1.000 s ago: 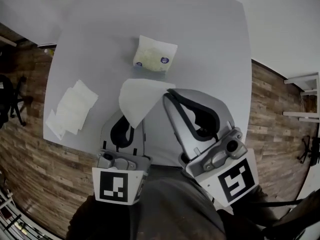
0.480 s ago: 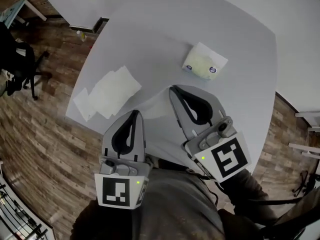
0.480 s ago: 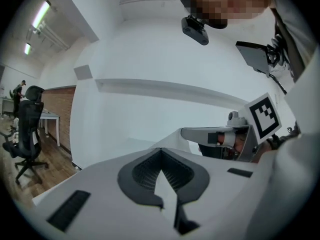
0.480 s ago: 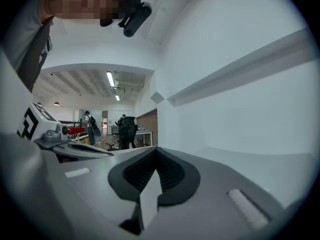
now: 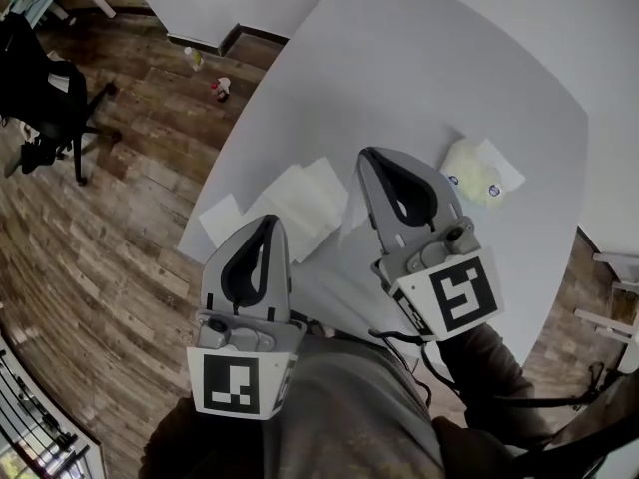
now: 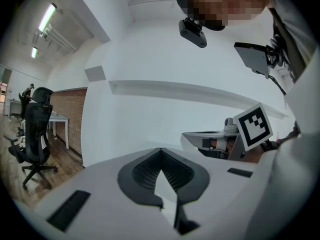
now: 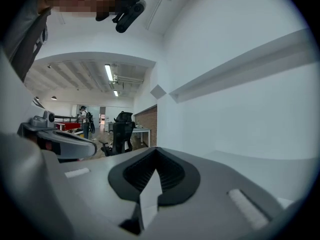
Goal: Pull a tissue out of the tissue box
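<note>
Head view: right gripper, jaws clamped on a tissue, lies between tissue box (on its right) and tissue pile; left gripper closed, seemingly empty.

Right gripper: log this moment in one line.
right gripper: shut on tissue | tissue box: on table | loose tissues: piled near table edge

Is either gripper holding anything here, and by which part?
The right gripper is shut on a tissue, pinching a thin edge of it; which edge or corner cannot be told. The left gripper holds nothing.
</note>
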The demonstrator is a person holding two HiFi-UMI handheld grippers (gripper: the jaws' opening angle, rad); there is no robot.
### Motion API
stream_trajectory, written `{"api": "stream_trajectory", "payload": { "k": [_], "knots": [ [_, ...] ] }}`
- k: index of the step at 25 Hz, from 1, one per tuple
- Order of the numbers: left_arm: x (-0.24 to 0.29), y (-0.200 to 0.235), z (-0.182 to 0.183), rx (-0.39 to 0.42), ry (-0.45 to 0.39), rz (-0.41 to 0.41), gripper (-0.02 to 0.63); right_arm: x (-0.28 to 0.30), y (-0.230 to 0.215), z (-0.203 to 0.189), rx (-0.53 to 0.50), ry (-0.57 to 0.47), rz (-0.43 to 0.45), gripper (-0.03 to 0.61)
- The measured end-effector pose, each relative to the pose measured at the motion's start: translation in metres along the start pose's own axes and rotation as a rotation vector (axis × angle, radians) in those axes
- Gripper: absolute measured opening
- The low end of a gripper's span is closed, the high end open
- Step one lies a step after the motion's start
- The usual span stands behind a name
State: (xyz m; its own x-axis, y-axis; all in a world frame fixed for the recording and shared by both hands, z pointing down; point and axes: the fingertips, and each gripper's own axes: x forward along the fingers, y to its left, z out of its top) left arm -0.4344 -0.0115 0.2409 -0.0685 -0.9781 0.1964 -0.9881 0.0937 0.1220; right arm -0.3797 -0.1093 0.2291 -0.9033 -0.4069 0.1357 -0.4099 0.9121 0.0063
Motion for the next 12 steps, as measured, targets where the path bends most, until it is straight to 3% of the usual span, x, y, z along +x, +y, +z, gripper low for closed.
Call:
{"api": "stream_trajectory", "payload": {
  "k": [6, 12],
  "knots": [
    [-0.003, 0.036, -0.009, -0.022, 0.016, -0.006, -0.002, 0.022, 0.013, 0.000, -0.007, -0.035, -0.066, 0.002],
    [-0.016, 0.040, -0.023, -0.016, 0.042, -0.028, -0.002, 0.009, 0.040, -0.051, 0.043, 0.010, -0.093, 0.003]
  ]
}}
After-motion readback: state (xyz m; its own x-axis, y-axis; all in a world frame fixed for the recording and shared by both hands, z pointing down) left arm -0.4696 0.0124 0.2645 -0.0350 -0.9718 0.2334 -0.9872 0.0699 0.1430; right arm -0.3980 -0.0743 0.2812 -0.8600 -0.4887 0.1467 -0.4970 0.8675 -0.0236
